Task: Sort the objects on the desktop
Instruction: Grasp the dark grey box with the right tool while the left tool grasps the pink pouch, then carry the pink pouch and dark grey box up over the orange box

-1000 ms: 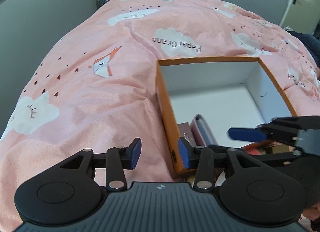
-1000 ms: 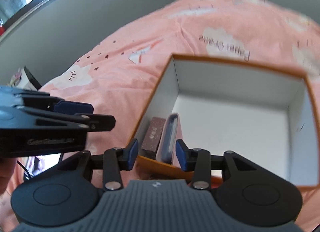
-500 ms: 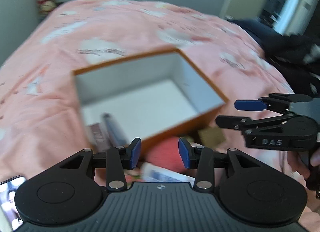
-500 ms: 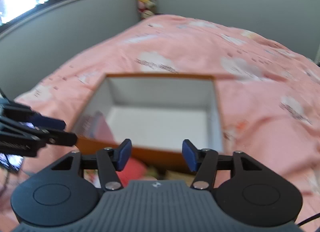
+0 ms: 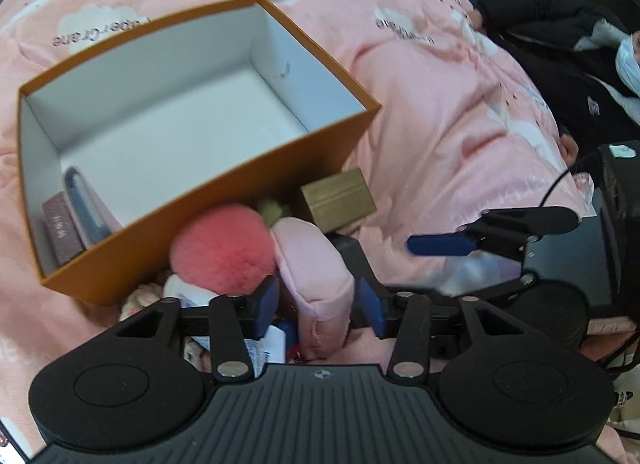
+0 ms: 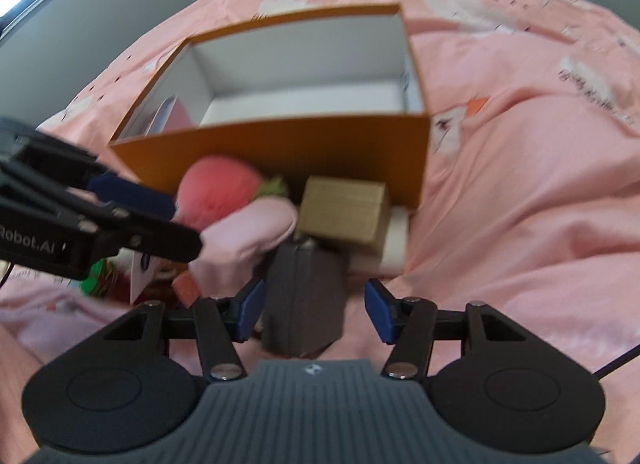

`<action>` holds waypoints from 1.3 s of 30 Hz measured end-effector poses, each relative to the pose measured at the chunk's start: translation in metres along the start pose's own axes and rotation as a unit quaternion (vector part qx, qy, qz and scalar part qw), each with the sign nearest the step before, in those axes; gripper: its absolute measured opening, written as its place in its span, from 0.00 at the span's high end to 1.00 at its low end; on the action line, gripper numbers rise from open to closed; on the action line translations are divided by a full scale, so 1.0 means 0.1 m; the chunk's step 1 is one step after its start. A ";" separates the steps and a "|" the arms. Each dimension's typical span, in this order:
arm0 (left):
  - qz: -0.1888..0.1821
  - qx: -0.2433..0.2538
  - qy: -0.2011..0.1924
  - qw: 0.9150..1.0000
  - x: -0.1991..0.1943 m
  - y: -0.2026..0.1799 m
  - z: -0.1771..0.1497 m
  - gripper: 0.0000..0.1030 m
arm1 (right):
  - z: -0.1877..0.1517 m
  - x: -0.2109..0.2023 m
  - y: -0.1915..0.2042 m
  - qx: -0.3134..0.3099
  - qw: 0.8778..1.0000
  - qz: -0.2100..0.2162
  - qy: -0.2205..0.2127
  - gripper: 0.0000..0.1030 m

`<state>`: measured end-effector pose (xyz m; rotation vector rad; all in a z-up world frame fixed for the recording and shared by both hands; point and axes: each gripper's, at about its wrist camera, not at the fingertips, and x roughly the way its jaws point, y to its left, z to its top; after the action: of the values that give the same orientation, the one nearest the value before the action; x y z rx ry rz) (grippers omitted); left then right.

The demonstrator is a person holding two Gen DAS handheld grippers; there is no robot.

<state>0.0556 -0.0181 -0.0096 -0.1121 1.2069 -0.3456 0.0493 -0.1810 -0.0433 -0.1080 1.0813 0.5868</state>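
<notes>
An orange box [image 5: 224, 200] with white inside stands on the pink bedspread; it also shows in the right wrist view [image 6: 288, 152]. A dark red case [image 5: 60, 232] and a pink-and-blue pouch [image 5: 86, 212] lie in its left end. A pile sits in front of the box: a pink plush strawberry [image 5: 224, 240], a pink padded pouch [image 5: 312, 264], a gold box [image 5: 340, 200] and a dark grey case [image 6: 304, 296]. My left gripper [image 5: 318, 306] is open around the pink pouch. My right gripper [image 6: 312, 314] is open around the grey case.
A white tube and printed packets [image 5: 264, 340] lie under the left gripper. A white flat box [image 6: 394, 244] lies under the gold box [image 6: 344, 208]. A green item [image 6: 96, 276] sits at the pile's left. A person in dark clothes [image 5: 568, 48] is at the far right.
Both grippers have swung from above the box down to the pile in front of it. The left now straddles the pink pouch, the right the grey case.
</notes>
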 end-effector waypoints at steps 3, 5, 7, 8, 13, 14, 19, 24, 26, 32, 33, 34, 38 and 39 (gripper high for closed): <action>0.003 0.010 0.014 1.000 0.09 -0.06 0.02 0.45 | -0.07 0.10 0.04 -0.010 1.000 0.019 0.019 0.43; 0.006 0.015 0.023 1.000 0.16 -0.09 0.04 0.44 | -0.10 0.16 0.07 -0.018 0.999 0.022 0.026 0.44; 0.015 0.013 0.032 0.999 0.24 -0.10 0.07 0.44 | -0.11 0.22 0.07 -0.018 0.999 0.018 0.030 0.44; 0.020 0.011 0.036 0.999 0.27 -0.09 0.08 0.44 | -0.10 0.25 0.07 -0.018 0.999 0.013 0.030 0.45; 0.023 -0.010 0.045 0.999 0.41 -0.03 0.19 0.44 | -0.06 0.36 0.07 -0.027 0.999 0.005 0.029 0.49; 0.024 -0.016 0.048 0.998 0.44 -0.01 0.21 0.44 | -0.05 0.39 0.07 -0.026 0.999 0.009 0.029 0.49; 0.006 -0.039 0.059 0.997 0.50 0.09 0.24 0.47 | -0.04 0.37 0.02 -0.018 0.999 0.021 0.033 0.55; 0.001 -0.031 0.064 0.997 0.47 0.10 0.22 0.50 | -0.04 0.25 -0.08 -0.021 0.999 -0.014 0.030 0.60; 0.001 -0.028 0.067 0.997 0.48 0.08 0.24 0.50 | -0.01 0.29 -0.09 -0.021 0.999 -0.033 0.032 0.62; -0.007 -0.022 0.061 0.998 0.51 0.10 0.24 0.60 | 0.03 0.37 -0.13 -0.002 0.999 -0.008 0.036 0.66; -0.008 -0.019 0.058 0.998 0.49 0.10 0.22 0.61 | 0.02 0.34 -0.13 -0.003 0.999 -0.010 0.034 0.66; -0.009 -0.017 0.055 0.998 0.47 0.11 0.21 0.62 | 0.02 0.31 -0.14 -0.003 0.999 -0.012 0.032 0.66; -0.015 -0.014 0.039 0.999 0.34 0.14 0.16 0.66 | 0.01 0.16 -0.17 0.001 1.000 -0.006 0.025 0.66; -0.019 -0.014 0.034 0.999 0.30 0.14 0.15 0.66 | 0.02 0.12 -0.17 0.004 1.000 -0.001 0.023 0.66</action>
<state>0.0816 -0.0162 -0.0347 -0.1492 1.2787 -0.3674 0.0632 -0.1905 -0.0561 -0.1169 1.1271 0.5801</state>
